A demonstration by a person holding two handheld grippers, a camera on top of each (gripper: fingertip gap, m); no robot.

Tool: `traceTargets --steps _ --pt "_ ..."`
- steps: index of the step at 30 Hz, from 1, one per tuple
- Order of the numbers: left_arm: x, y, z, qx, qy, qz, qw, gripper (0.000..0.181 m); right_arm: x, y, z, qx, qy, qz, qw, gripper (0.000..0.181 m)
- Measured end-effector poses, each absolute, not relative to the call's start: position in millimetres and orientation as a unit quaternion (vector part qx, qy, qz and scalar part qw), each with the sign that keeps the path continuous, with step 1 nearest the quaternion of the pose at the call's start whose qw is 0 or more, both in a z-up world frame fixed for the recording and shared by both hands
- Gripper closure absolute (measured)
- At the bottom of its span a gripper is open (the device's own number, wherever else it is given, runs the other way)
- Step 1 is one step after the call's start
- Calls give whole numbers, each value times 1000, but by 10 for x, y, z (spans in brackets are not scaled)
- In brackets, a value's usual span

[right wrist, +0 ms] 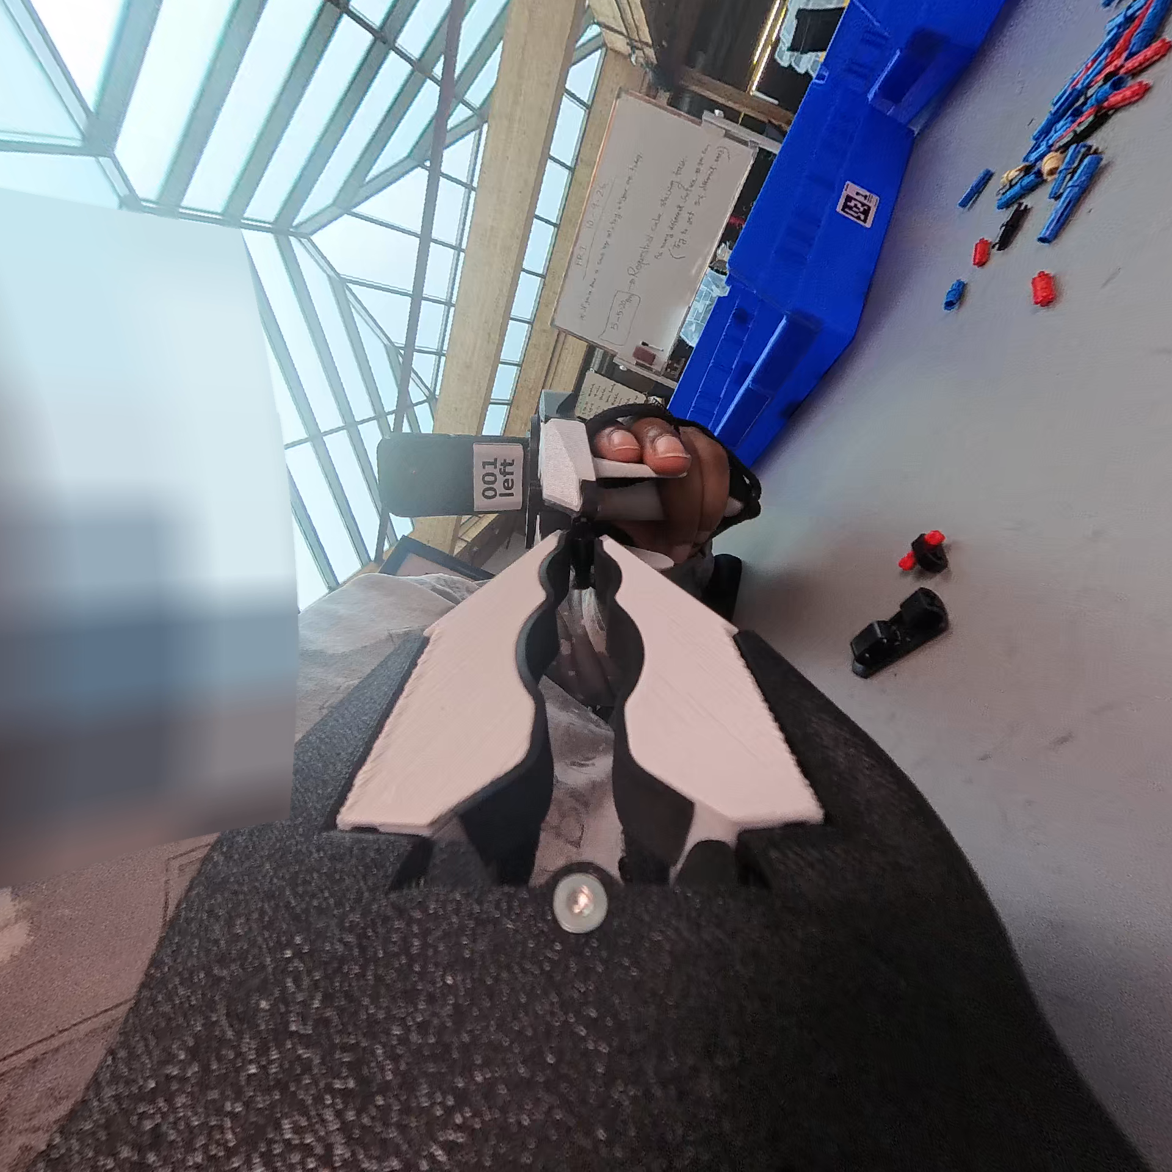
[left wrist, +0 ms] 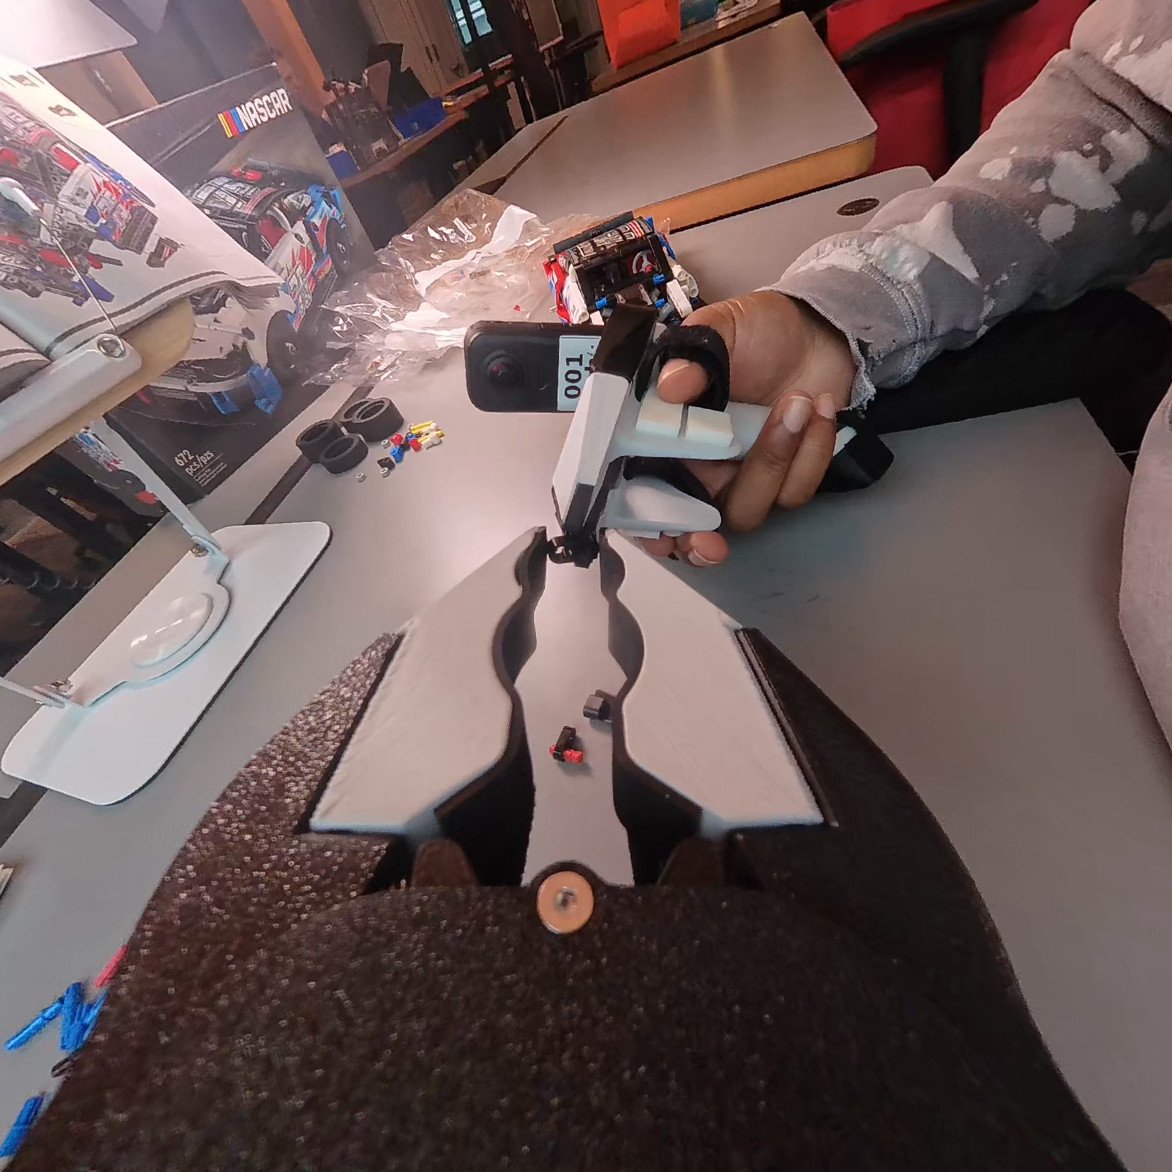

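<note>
In the left wrist view my left gripper (left wrist: 574,550) is shut on a small black piece (left wrist: 572,558) held above the grey table (left wrist: 888,634). My right gripper (left wrist: 580,536), held by a hand (left wrist: 761,406), points down at it and pinches the same piece from the far side. In the right wrist view the right gripper (right wrist: 580,553) is shut on the black piece (right wrist: 581,561), with the left gripper (right wrist: 580,525) meeting it tip to tip. A small black part (left wrist: 596,705) and a red-and-black part (left wrist: 566,753) lie on the table below my left fingers.
A partly built model car (left wrist: 618,266) stands behind the right hand, with plastic bags (left wrist: 456,266), tyres (left wrist: 342,431) and loose pins (left wrist: 412,437). A booklet stand (left wrist: 165,666) and a box (left wrist: 253,253) are at left. A blue bin (right wrist: 824,222), scattered pins (right wrist: 1065,127) and a black part (right wrist: 900,631) show in the right wrist view. The tips of both grippers are at nearly the same place.
</note>
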State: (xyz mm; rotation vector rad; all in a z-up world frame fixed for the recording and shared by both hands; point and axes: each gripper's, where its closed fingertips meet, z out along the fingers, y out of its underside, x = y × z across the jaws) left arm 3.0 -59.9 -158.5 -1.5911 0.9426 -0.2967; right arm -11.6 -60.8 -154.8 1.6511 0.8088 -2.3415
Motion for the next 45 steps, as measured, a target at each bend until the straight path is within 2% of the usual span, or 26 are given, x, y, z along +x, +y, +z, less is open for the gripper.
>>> traceTargets --steps 24,26,27,28,32,37,40,42,45 --pt "4 -655 -1400 -670 421 -103 602 168 -34 -582 -1380 520 299 -799 38 180" --pt "-226 -714 -1259 -668 393 -106 623 168 155 158 -1343 535 178 -825 -19 181" --pt "-261 -729 -1257 -675 383 -113 620 168 228 242 -1449 568 224 -787 -84 181" --pt "-204 -726 -1307 -678 394 -108 611 168 220 91 -1439 567 264 -774 -94 181" --pt "-78 -647 -1343 -665 416 -109 611 168 71 -435 -1390 532 346 -772 -24 181" --pt "26 -679 -1371 -651 432 -110 615 167 4 -698 -1318 506 368 -780 9 158" --pt "99 -715 -1399 -646 445 -109 611 168 -14 -754 -1346 507 368 -779 18 164" --pt "123 -729 -1402 -644 449 -107 610 168 -13 -780 -1368 509 378 -773 16 175" --pt "148 -759 -1384 -643 454 -111 607 168 8 -808 -1342 498 387 -776 5 176"
